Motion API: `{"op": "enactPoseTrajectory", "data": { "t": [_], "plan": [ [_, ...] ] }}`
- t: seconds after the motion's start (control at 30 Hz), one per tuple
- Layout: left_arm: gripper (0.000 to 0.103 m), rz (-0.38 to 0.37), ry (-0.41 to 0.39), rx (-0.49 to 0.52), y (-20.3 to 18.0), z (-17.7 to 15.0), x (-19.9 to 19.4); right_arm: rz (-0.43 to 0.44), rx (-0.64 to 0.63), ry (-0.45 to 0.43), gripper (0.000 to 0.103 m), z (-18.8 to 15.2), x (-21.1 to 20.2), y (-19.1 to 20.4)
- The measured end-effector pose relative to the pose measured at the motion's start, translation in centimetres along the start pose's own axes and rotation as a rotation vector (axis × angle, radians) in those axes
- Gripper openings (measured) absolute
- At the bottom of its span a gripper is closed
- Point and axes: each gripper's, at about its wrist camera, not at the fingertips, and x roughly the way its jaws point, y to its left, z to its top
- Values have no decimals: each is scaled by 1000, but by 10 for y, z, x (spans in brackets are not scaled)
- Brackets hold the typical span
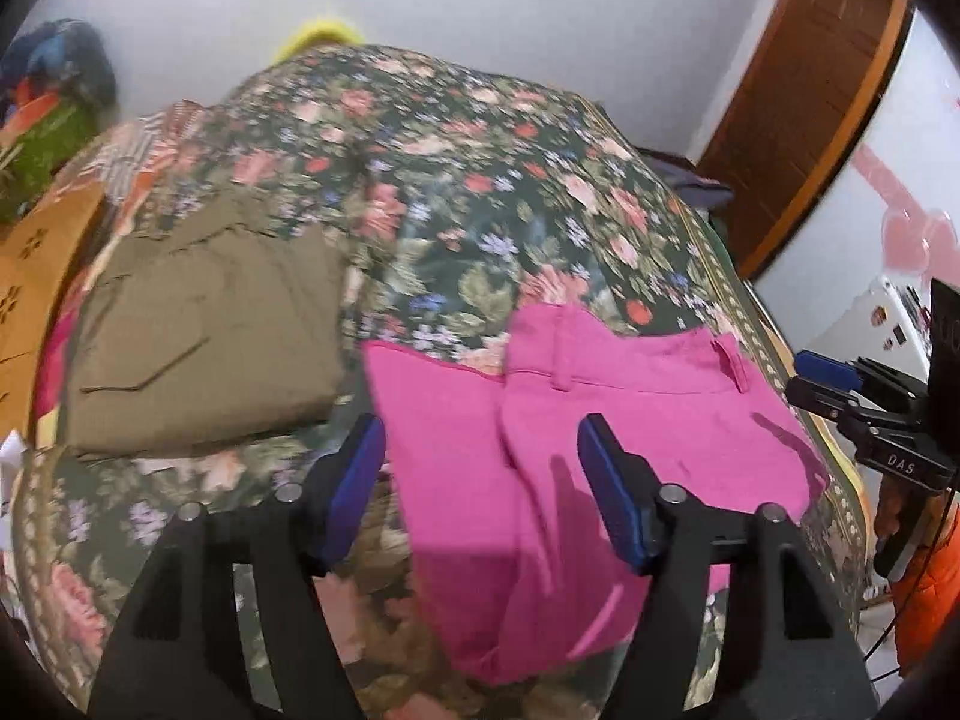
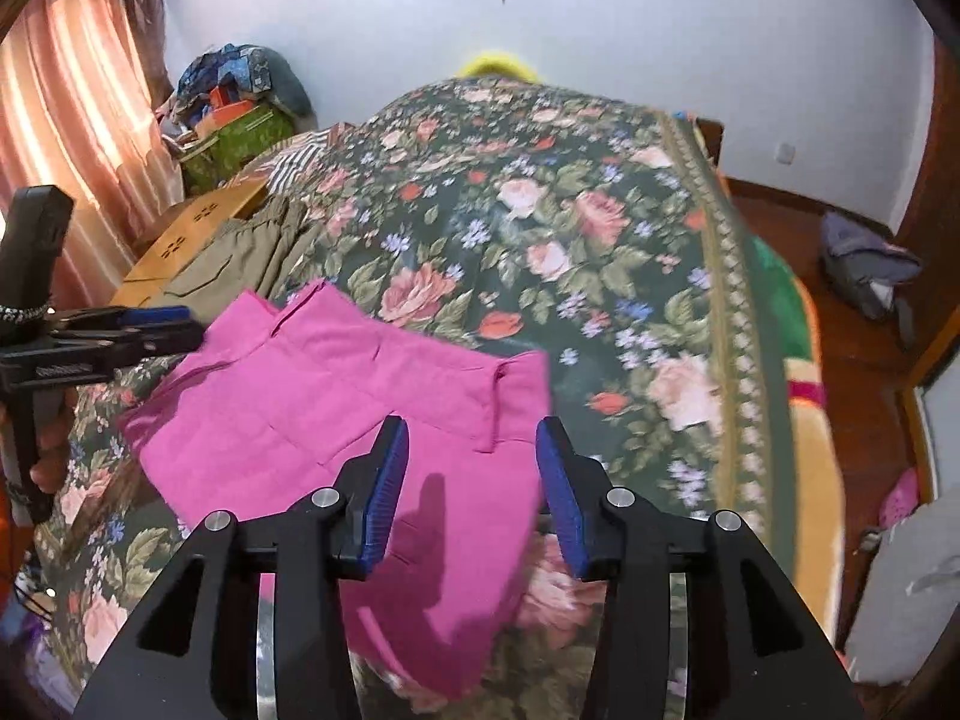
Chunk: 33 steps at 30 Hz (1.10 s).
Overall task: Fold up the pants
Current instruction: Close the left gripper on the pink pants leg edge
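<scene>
Pink pants point(image 1: 570, 432) lie on the floral bedspread point(image 1: 480, 192), waistband toward the far side, legs running toward me over the near edge. They also show in the right wrist view point(image 2: 360, 420). My left gripper point(image 1: 480, 456) is open and empty, hovering above the pants' left part. My right gripper point(image 2: 471, 456) is open and empty above the pants' right edge near a belt loop. Each gripper shows in the other's view: the right one at the right point(image 1: 840, 384), the left one at the left point(image 2: 150, 324).
Folded olive-brown pants point(image 1: 204, 324) lie on the bed to the left of the pink ones. A wooden piece point(image 2: 180, 252) and a pile of clothes point(image 2: 234, 96) stand left of the bed. A wooden door point(image 1: 810, 90) and a bag on the floor point(image 2: 864, 264) are right.
</scene>
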Motion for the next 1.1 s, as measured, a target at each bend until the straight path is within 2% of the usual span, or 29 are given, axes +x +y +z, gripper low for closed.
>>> {"op": "enactPoseTrajectory", "data": {
  "t": [0.17,0.37,0.53,0.77,0.9,0.93,1.0,1.1],
  "plan": [
    [80,-21,36,-61,11,-11,-3,-3,40,33,47,-5,5,-11],
    [81,-62,106,-78,4,-24,15,45,125,112,47,-24,27,-22],
    [81,-65,133,-80,-2,-29,31,66,138,131,52,-31,38,-24],
    [81,-46,126,-63,-5,-30,44,149,228,164,58,-40,53,-38],
    [74,-49,115,-62,-4,-29,45,160,232,171,57,-39,55,-37],
    [72,-51,113,-64,-4,-29,46,162,228,172,54,-39,55,-36],
    [62,-58,111,-61,-4,-27,45,194,233,171,39,-37,56,-34],
    [47,-70,111,-40,-8,-25,44,205,218,172,34,-33,58,-28]
  ]
}}
